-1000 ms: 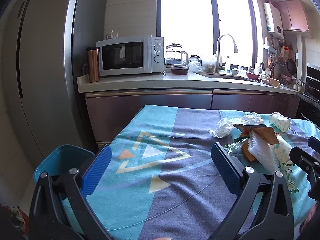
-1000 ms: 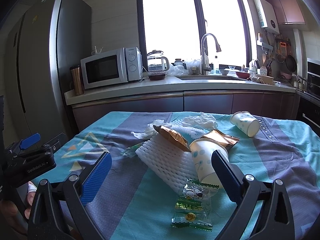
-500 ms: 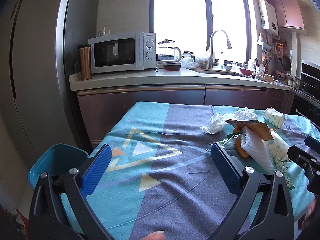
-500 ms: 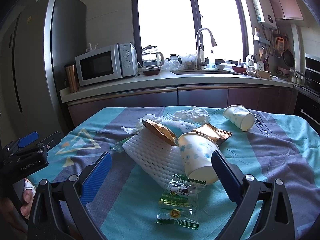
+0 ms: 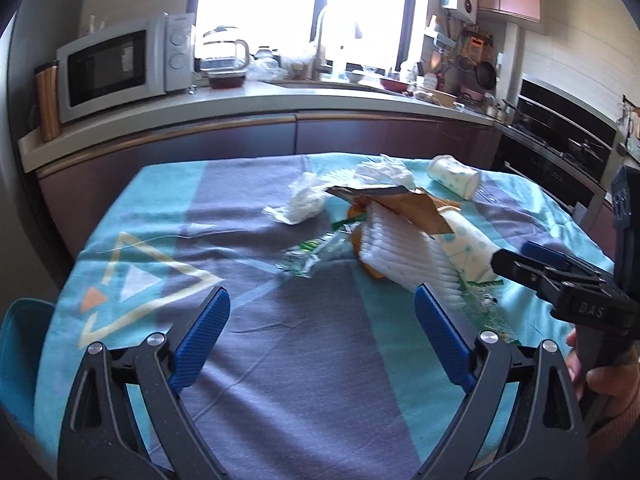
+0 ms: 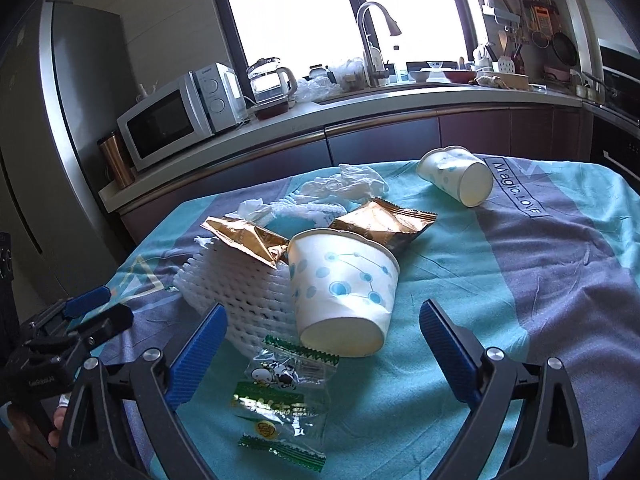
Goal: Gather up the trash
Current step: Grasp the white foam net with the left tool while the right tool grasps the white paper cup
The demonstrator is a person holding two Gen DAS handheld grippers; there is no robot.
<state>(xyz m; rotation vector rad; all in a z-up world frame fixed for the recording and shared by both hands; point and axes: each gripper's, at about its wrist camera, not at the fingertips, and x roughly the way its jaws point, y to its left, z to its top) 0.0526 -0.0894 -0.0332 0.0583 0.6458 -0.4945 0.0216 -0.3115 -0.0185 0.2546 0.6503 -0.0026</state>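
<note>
Trash lies in a heap on the table's teal and grey cloth (image 6: pixel 540 280). A dotted paper cup (image 6: pixel 344 288) lies on its side against a white foam net (image 6: pixel 236 284). Two gold snack wrappers (image 6: pixel 384 224) and crumpled tissues (image 6: pixel 344 188) lie behind it. A clear candy wrapper (image 6: pixel 280 392) lies just in front of my open, empty right gripper (image 6: pixel 323 344). A second cup (image 6: pixel 456 176) lies farther back. My left gripper (image 5: pixel 322 332) is open and empty, left of the heap; the net (image 5: pixel 404 256) and another clear wrapper (image 5: pixel 312 256) lie ahead of it.
A blue bin (image 5: pixel 20 352) stands on the floor by the table's left edge. A counter behind holds a microwave (image 5: pixel 112 68), kettle (image 5: pixel 224 52) and sink tap (image 6: pixel 372 40). A fridge (image 6: pixel 60 140) stands at the left, an oven (image 5: pixel 560 132) at the right.
Both grippers have moved forward and closer to the trash heap, and the left one has swung to the right. Both stay open and empty.
</note>
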